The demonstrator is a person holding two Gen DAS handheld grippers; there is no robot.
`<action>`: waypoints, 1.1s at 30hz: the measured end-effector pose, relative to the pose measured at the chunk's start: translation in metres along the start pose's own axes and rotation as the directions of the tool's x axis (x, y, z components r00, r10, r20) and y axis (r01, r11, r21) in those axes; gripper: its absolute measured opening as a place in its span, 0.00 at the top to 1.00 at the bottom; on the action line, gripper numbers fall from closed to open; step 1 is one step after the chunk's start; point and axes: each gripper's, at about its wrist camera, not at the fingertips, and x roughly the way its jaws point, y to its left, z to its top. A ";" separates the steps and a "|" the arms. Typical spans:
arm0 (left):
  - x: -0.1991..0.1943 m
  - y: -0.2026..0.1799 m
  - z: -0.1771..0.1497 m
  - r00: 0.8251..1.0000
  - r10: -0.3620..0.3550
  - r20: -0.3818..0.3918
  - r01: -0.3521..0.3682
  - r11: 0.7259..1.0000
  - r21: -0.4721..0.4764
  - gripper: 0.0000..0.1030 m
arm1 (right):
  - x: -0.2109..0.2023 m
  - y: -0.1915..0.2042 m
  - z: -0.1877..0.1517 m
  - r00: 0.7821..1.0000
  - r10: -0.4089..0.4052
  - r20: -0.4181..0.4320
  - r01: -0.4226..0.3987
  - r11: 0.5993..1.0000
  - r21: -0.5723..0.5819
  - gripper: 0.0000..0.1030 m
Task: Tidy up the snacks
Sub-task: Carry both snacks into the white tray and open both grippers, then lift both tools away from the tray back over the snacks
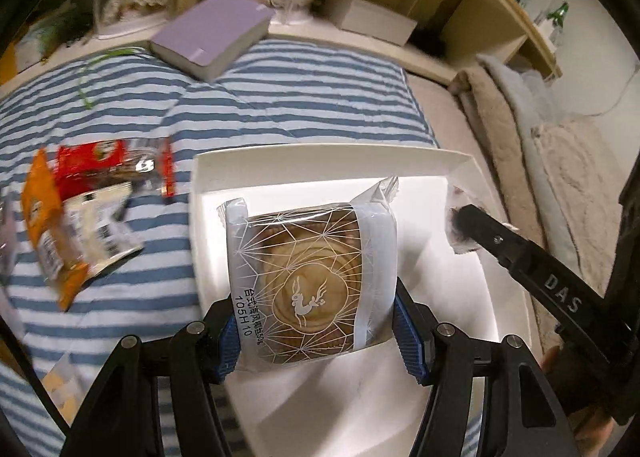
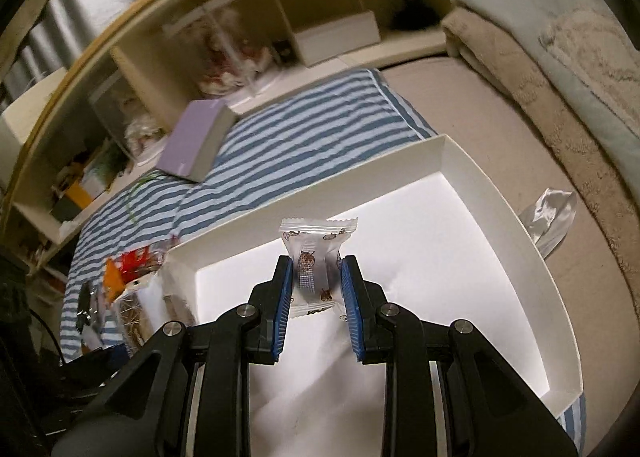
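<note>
Left gripper (image 1: 316,321) pinches a large clear-wrapped round pastry (image 1: 310,277), blue pads (image 1: 230,345) pressed on both of its sides. Wrapper has a silver web pattern, a white rabbit print and black printed text by the left pad. The pastry sticks out ahead of the fingers, hanging over the inside of a white box (image 1: 320,163); whether it touches the box floor, cannot tell.

Right gripper (image 2: 316,289) pinches a small white candy packet (image 2: 314,257) between its blue pads (image 2: 282,297), jaws close together, packet's crimped top edge poking out beyond the fingertips. The packet has small brown prints and a dotted strip down the middle. It is held over the white box (image 2: 440,149) interior, near the box's left wall.

In the left view the right gripper (image 1: 466,225) enters from the right of the fingers, tip over the box's right wall, with a bit of white wrapper at its tip.

Left of the left fingers, outside the box, a pile of loose snack packets (image 1: 80,213) lies on a blue-and-white striped blanket (image 1: 280,97): one red, one orange, one white. Far ahead of the fingers, a purple book (image 1: 214,35) sits on the blanket's far edge, by shelving (image 1: 460,17). Right of the box: beige folded blankets (image 1: 500,121). In the right view a crumpled silver wrapper (image 2: 550,217) lies just outside the box's right wall.
</note>
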 end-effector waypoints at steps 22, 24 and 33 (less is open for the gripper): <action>0.050 -0.004 0.017 0.998 0.057 0.042 -0.061 0.992 0.112 0.00 | -0.002 -0.051 0.009 0.989 -0.146 -0.001 0.146 0.988 0.059 0.08; 0.046 -0.006 0.019 0.997 0.063 0.047 -0.068 0.990 0.120 0.00 | -0.006 -0.052 0.007 0.989 -0.149 -0.008 0.150 0.987 0.057 0.00; 0.008 -0.007 0.006 0.994 0.075 0.077 -0.084 0.989 0.119 0.00 | -0.030 -0.043 -0.003 0.983 -0.185 0.005 0.185 0.983 -0.004 0.00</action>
